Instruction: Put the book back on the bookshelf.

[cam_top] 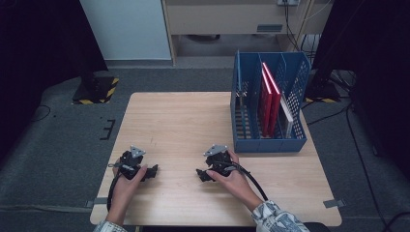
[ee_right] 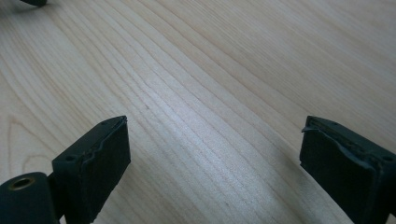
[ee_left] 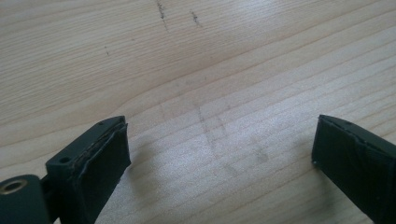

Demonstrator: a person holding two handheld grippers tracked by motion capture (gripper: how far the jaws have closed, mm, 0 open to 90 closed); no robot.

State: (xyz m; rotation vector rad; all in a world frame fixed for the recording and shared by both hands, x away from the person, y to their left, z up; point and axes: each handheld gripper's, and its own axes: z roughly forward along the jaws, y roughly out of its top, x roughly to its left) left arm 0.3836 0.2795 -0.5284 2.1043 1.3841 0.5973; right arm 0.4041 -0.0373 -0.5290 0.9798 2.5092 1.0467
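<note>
My left gripper [cam_top: 153,170] rests on the wooden table [cam_top: 179,121] near its front left, held in a hand. In the left gripper view its gripper [ee_left: 219,144] stands open, jaws wide apart over bare wood. My right gripper [cam_top: 199,174] lies at the front middle of the table, pointing left toward the other. Its own view shows the right gripper [ee_right: 215,144] open with nothing between the jaws. A blue file rack [cam_top: 241,116] stands at the table's right back, holding two red books [cam_top: 269,99] upright and a thin grey one [cam_top: 287,116].
The file rack has free slots left of the red books. Bare wood lies between the grippers and the rack. Grey carpet surrounds the table, with a stand base [cam_top: 96,89] marked in yellow and black at the back left and cables [cam_top: 358,145] on the right.
</note>
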